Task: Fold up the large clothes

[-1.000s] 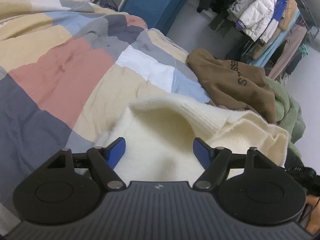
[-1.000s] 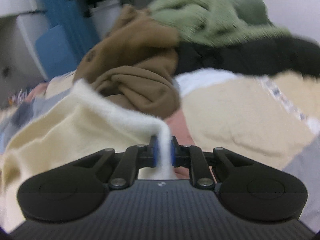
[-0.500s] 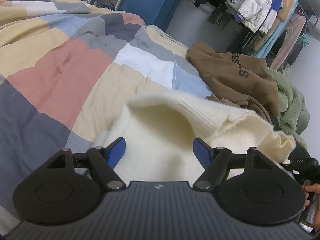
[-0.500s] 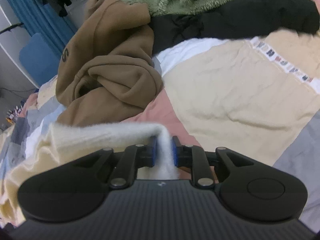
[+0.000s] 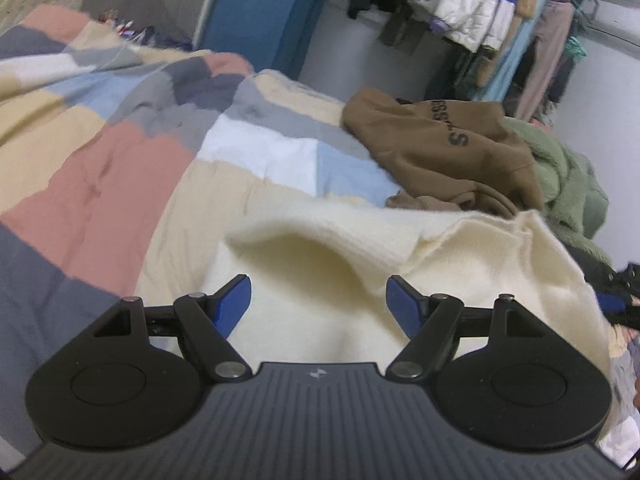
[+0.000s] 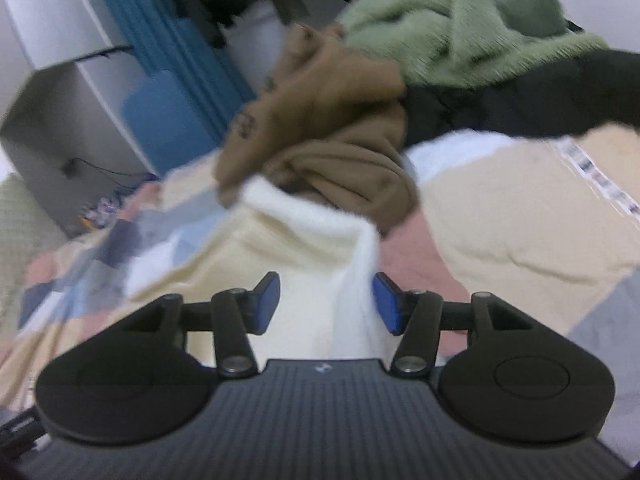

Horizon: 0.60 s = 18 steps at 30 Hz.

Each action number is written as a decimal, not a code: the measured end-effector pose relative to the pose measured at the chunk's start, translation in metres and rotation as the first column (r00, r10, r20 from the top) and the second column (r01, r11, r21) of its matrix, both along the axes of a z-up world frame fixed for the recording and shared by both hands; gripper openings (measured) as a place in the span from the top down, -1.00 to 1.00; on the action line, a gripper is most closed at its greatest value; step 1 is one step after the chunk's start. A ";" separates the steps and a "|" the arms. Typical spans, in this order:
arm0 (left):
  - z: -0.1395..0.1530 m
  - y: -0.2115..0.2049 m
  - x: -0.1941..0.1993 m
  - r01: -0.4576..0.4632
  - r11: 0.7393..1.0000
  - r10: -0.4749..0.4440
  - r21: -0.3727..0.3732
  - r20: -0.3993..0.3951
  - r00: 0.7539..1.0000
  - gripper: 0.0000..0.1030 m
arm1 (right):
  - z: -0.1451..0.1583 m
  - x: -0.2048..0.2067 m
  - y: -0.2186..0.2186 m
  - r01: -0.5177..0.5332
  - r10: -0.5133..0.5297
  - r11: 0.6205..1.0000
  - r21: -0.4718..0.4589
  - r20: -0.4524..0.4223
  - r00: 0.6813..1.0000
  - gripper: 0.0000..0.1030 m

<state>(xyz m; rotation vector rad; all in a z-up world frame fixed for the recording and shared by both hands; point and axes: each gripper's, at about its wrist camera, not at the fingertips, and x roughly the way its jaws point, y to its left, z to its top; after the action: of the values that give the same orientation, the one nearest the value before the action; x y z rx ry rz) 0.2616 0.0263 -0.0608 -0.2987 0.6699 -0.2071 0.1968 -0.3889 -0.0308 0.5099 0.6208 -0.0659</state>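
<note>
Right gripper (image 6: 326,300) apart; brown hoodie (image 5: 440,152) w/ partial "ESS…S" print

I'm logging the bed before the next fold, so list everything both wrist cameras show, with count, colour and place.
cream sweater: one, cream white, on the quilt right in front of both grippers
quilt: one, patchwork of pink, beige, grey, blue and white, covers the bed
brown hoodie: one, brown with dark lettering, crumpled beyond the sweater
green fleece: one, sage green, piled behind the hoodie
black garment: one, black, beside the fleece
hanging clothes: several, white, blue, tan and pink, on a rack by the far wall
blue panel: one, blue, past the bed's far end
left gripper: black, blue fingers open over the sweater
right gripper: black, blue fingers just opening, a sweater fold between them unpinched
</note>
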 end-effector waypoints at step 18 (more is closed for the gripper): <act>-0.027 -0.051 0.055 0.104 0.994 -0.102 0.041 -0.049 0.994 -0.53 | 0.005 0.048 0.083 -0.341 0.350 0.907 -0.247 -0.005 0.937 -0.01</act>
<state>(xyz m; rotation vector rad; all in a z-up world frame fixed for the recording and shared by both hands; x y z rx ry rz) 0.3162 -0.0248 -0.0874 -0.2276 0.7359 -0.2845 0.2450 -0.3061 -0.0260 0.1554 0.6463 0.2023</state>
